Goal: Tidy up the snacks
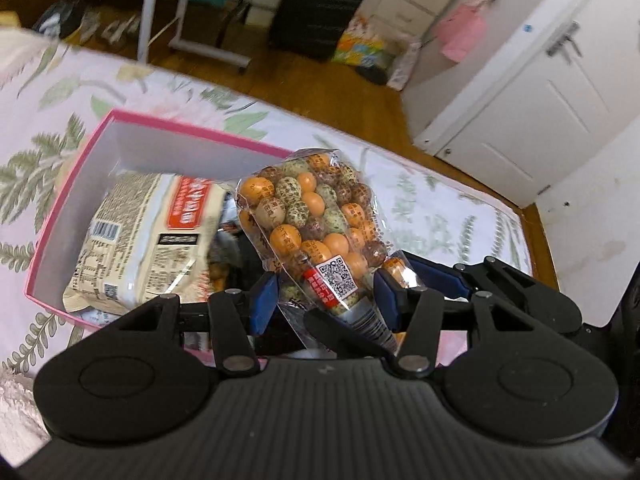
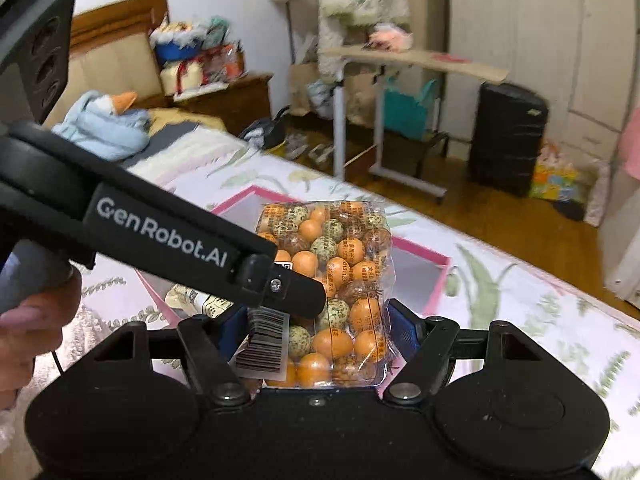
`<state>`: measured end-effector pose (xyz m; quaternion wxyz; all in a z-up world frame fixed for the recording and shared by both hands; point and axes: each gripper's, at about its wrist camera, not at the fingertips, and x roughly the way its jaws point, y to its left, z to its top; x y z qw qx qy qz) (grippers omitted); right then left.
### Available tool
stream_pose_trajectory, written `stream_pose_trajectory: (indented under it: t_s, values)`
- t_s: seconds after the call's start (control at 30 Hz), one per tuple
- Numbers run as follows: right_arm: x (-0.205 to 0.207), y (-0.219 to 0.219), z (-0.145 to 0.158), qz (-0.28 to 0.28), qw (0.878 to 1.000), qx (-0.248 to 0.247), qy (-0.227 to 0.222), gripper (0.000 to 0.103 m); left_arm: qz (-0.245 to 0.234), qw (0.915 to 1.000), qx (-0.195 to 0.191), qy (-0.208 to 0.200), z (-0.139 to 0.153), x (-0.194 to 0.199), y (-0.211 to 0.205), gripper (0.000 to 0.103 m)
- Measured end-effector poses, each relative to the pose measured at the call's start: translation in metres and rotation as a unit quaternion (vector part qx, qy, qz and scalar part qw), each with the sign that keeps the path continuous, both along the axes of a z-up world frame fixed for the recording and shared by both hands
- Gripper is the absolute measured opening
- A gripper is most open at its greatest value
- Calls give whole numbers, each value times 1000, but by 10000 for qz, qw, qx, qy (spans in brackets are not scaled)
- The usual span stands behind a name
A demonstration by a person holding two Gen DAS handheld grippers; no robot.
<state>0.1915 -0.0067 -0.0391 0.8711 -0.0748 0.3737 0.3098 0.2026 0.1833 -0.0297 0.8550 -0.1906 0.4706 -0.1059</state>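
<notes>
A clear bag of orange, green and brown coated nuts (image 1: pixel 316 224) (image 2: pixel 340 280) is held above a pink-rimmed box (image 1: pixel 120 128) (image 2: pixel 412 252) on the floral bed. My left gripper (image 1: pixel 326 300) grips the bag's lower end between its blue pads. My right gripper (image 2: pixel 320 332) is shut on the same bag from the other side. The left gripper's black body (image 2: pixel 180 240) crosses in front of the bag in the right wrist view. A cream snack packet (image 1: pixel 148 236) with a red label lies inside the box.
The floral bedspread (image 1: pixel 432 200) spreads around the box. Beyond the bed's edge are wooden floor, a black suitcase (image 2: pixel 508 136), a white rolling table (image 2: pixel 400 64) and white wardrobe doors (image 1: pixel 540 80). A blue plush toy (image 2: pixel 108 120) lies at the bed's head.
</notes>
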Motion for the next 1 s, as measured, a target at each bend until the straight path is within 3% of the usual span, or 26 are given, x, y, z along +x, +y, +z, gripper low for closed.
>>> stream_pose_trajectory:
  t_s: [0.1,0.37,0.43,0.5,0.57,0.77,1.0]
  values:
    - [19,9,-15,249,9992,58,295,77,194,9994,-2,270,-20,14,13,50]
    - [34,25,-46,1248,9918,-282,44,79,590,9950,-209,782,-58,34,32,52]
    - [30,24,-47,1378,9890,-489,-228,80,521,9952,-217,802,-60,33,28,56]
    - [23,21,-44,1220,9870,-774,-701,88,508,9967,-54,636,-55,27,25,60]
    - [13,16,-42,964,9857,-1012,-943,89,526,9975,216,428,-49,23,21,61]
    - [-22,-19,-27,160,9968,-283,-725,89,352,9982,493,37,-40,-1,16,61]
    - [-56,-54,-16,-647,9963,-50,-560,89,53,9976,640,-277,-21,-32,-6,61]
